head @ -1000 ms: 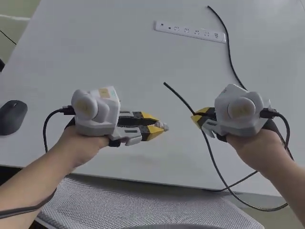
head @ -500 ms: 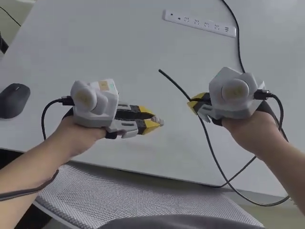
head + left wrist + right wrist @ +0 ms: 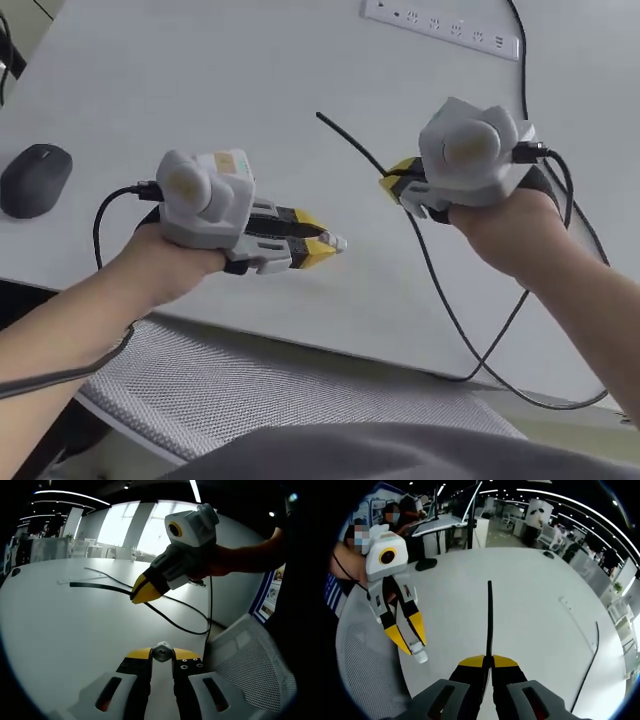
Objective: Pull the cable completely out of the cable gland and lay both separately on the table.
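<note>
A: State?
B: Left claw (image 3: 161,656) pinched shut on cable gland (image 3: 161,651); right claw (image 3: 488,661) clamps cable (image 3: 489,615). Both separated, held above surface (image 3: 200,90).
A: Risk?
B: Round gland may roll off edge when released.

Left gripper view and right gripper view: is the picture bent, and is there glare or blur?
Left gripper view: strong fisheye bend, the table edge curves, the windows are washed out. Right gripper view: same bend, ceiling lights glare as streaks, the cable is sharp. Head view: straight, soft even light.

Left claw (image 3: 322,248) clamped on gland (image 3: 340,243), right claw (image 3: 388,185) clamped on cable (image 3: 350,143); tips facing, apart.
</note>
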